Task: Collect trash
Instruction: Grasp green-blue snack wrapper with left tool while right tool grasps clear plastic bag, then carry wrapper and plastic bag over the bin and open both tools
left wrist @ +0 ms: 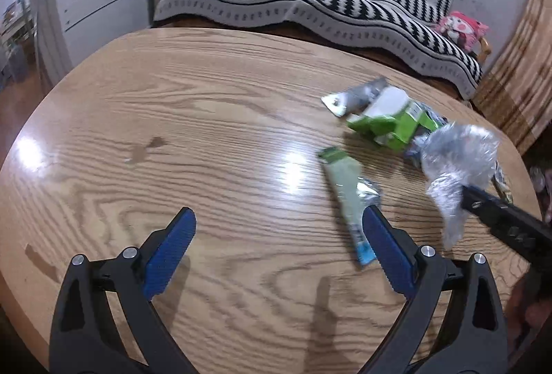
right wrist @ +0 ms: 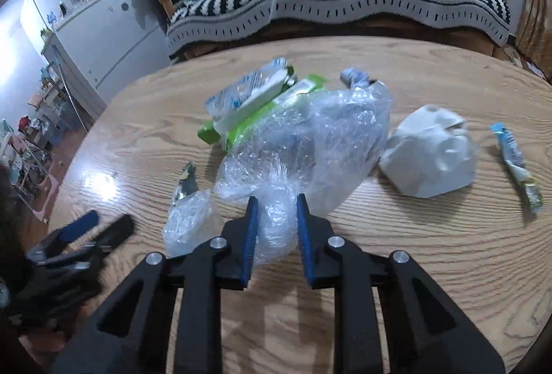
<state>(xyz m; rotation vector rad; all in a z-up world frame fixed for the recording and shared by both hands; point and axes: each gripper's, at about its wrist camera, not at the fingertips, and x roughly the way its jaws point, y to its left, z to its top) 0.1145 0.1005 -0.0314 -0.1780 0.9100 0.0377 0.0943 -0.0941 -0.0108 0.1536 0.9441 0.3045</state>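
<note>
Right gripper [right wrist: 276, 201]: my jaws stand narrow, pinched on the near tail of the clear plastic bag [right wrist: 303, 139]; the film bunches between the blue pads, so I judge the grip real.
Why there: the crumpled tail is the only part thin enough to clamp; the puffed body at 12 o'clock would slip.
Left gripper [left wrist: 279, 222]: jaws wide, nothing between them, poised over bare table [left wrist: 172, 98], I think kept free for the next piece.
Stick wrapper [left wrist: 345, 187]: in the left view it lies at 1 o'clock, passing under my right-hand pad [left wrist: 383, 246], outside the gap.
Green carton [left wrist: 390, 125]: flattened, at 1 o'clock, just behind the bag; a silvery wrapper [left wrist: 358, 96] touches its far side.
White paper wad [right wrist: 431, 153]: at 2 o'clock in the right view, beside the bag.
Blue sachet [right wrist: 515, 163]: at 3 o'clock, apart from the rest.
Bin: none in sight, so I cannot tell where this goes.
Risk: the thin film may slide out on lifting.
</note>
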